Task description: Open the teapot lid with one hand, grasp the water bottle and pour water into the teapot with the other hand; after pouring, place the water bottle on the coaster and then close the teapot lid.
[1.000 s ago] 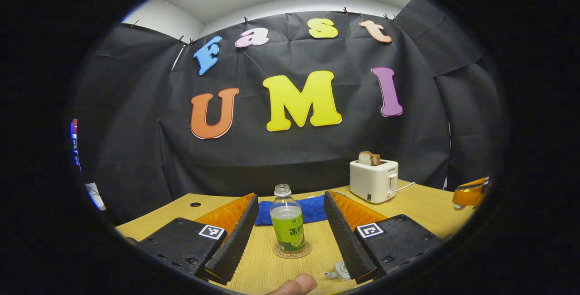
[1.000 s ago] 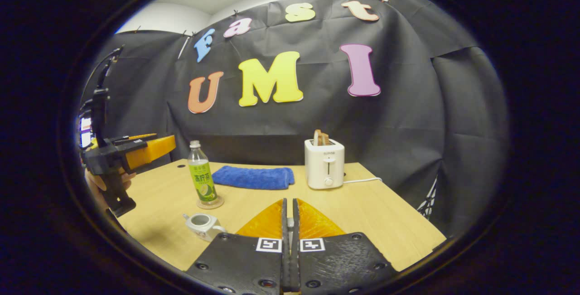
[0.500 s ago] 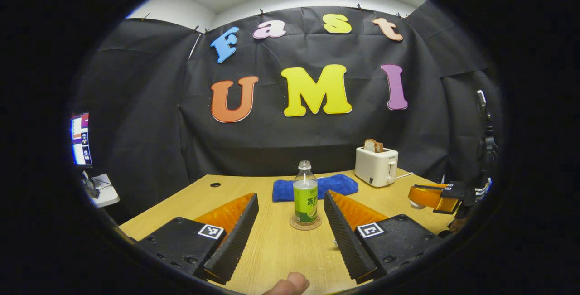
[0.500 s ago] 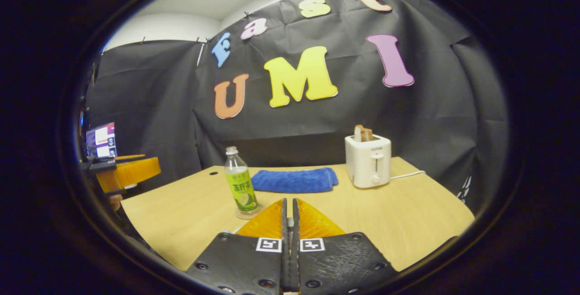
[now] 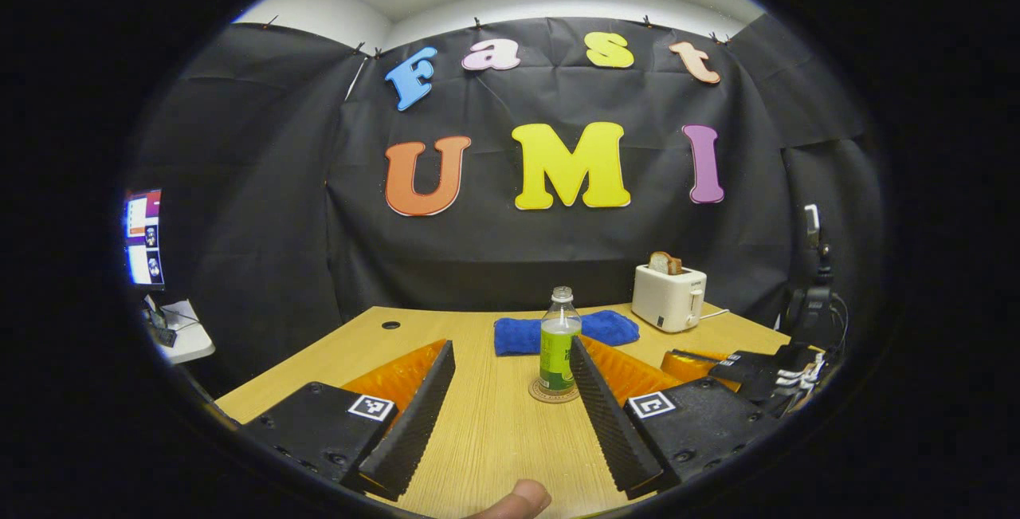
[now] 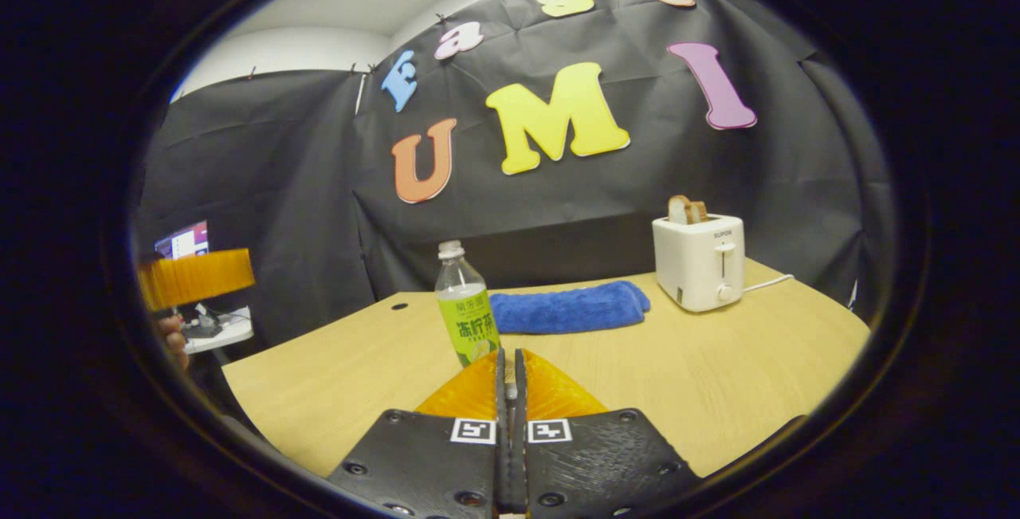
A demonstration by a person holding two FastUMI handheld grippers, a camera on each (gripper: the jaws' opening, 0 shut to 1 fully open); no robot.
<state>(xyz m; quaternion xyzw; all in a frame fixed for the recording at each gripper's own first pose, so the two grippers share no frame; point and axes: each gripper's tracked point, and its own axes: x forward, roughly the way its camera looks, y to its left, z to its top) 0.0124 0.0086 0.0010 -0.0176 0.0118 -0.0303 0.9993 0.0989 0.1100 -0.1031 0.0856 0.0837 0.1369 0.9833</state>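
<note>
Left gripper view: water bottle upright on coaster, before blue towel.
Handling: light, smooth; grip mid-body.
Fingers: left gripper wide; right gripper closed, empty.

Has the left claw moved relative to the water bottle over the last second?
Yes. The left claw has backed away: the water bottle on its coaster now looks smaller and farther off.

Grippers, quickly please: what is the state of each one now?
Left gripper: open, holding nothing; the water bottle stands ahead on its coaster.
Right gripper: closed; whether it holds anything cannot be told.
</note>
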